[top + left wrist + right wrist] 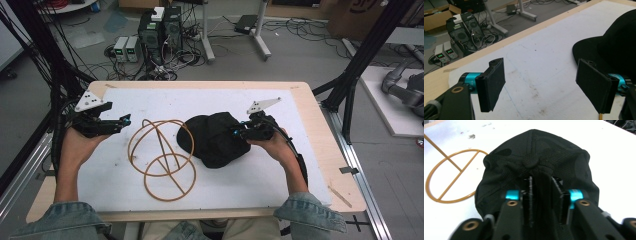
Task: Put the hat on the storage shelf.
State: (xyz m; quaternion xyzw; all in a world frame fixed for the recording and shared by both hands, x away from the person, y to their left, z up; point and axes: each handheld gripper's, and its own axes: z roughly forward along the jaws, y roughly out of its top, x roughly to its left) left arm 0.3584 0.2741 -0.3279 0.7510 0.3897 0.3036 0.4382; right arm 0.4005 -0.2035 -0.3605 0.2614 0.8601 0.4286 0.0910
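White tabletop (280, 185), cables behind. My right gripper (544, 195) is pinched on the back of the black cap (212, 137) mid-table, beside the wire stand (160, 155). Left gripper (541, 83) hangs wide open, holding nothing. I'd lift slowly (thin fabric fold, could slip) and steady the brim with the left.

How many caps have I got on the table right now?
1. The black cap lies right of centre on the white table, beside the wire stand; the right gripper pinches its crown. Nothing seems hidden.
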